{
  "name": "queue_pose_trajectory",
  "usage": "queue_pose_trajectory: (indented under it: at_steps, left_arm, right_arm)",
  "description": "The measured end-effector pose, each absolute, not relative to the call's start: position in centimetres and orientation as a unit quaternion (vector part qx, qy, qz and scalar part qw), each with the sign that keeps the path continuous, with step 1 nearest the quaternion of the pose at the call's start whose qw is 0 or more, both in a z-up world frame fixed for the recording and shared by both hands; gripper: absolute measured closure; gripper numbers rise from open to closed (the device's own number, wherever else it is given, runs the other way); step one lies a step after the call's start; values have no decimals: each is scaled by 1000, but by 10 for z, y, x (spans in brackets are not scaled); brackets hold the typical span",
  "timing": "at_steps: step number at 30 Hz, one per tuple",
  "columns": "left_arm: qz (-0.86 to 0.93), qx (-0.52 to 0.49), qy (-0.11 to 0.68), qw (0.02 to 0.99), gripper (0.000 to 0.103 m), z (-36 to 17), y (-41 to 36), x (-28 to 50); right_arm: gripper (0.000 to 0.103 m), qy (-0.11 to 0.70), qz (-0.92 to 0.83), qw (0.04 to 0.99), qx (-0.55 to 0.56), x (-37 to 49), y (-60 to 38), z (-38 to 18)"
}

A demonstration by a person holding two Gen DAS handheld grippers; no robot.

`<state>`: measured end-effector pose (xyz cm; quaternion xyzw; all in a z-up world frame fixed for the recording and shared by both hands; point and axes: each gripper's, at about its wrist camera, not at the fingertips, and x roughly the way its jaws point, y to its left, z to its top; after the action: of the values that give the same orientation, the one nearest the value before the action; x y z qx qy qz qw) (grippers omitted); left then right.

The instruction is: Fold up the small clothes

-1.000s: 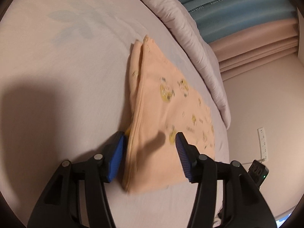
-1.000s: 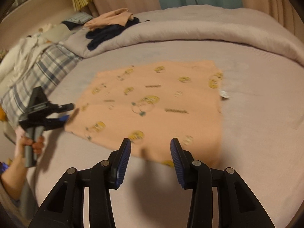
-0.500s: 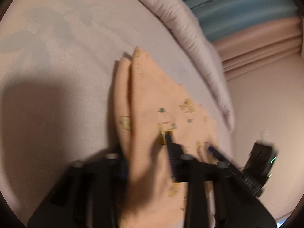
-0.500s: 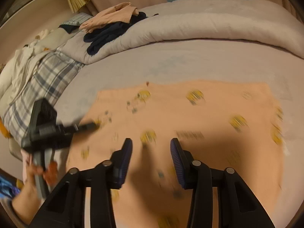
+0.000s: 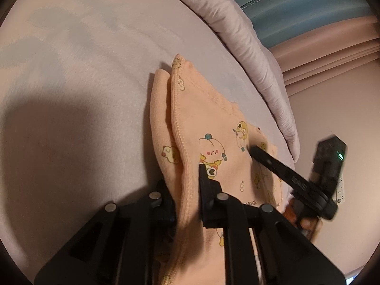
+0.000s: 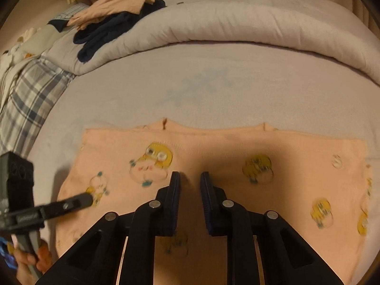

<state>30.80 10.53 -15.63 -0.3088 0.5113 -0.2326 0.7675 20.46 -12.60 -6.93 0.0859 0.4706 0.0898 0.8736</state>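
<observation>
While the left tool (image 5: 187,178) clamps the peach garment's (image 6: 213,156) edge, the right tool (image 6: 190,178) has just been closing, narrowly apart on it.

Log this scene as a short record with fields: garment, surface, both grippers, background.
garment: peach printed garment, layered, spread out
surface: bed sheet
left gripper: jaws have just closed, pinching the garment's layered edge
right gripper: jaws have just been closing, now a narrow gap over the garment; whether cloth is pinched is unclear
background: rolled duvet; pile of peach and dark clothes; plaid cloth
</observation>
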Motion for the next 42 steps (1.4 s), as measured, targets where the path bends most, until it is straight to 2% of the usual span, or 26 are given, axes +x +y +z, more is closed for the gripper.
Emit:
queue_pose_trajectory:
  at_steps: [7,14,23,27,34,35,36,37,38,39,40,42]
  left_arm:
    - [-225,-305,518,766,89,-155,102,310]
    - [-203,-295,528,770,90,-148,95,312]
    - [-234,-271,490,795,91,-94,69,301]
    - [-255,-213,486,808,91,-68,27,294]
    - [-277,-110,490,819,91,-55,-54,286]
    - [-278,-98,493,819,91,-56,-64,285]
    - [-281,-86,498,816,91,-60,-79,284]
    - [-285,-81,504,811,90,-64,-87,284]
    - [-293,-79,515,802,90,-70,-98,285]
    - [-296,-80,525,794,87,-77,-107,285]
    - [-298,-81,530,790,84,-83,-113,286]
    - [-302,-84,537,783,67,-95,-124,286]
  right_arm:
    - [83,482,126,866,47,134,-127,-66]
    - [83,495,126,859,-6,114,-109,-83]
    - [82,449,159,868,144,120,-161,-58]
    - [82,431,155,858,232,129,-192,-65]
    - [82,407,163,800,411,127,-242,-93]
    - [81,404,163,794,424,125,-248,-95]
    - [74,398,161,787,443,125,-255,-97]
    - [63,391,160,780,461,125,-261,-99]
    - [57,385,161,772,480,126,-268,-102]
    - [51,381,165,762,498,127,-270,-104]
    - [49,377,173,747,519,128,-277,-108]
    - [45,372,184,729,545,131,-283,-112]
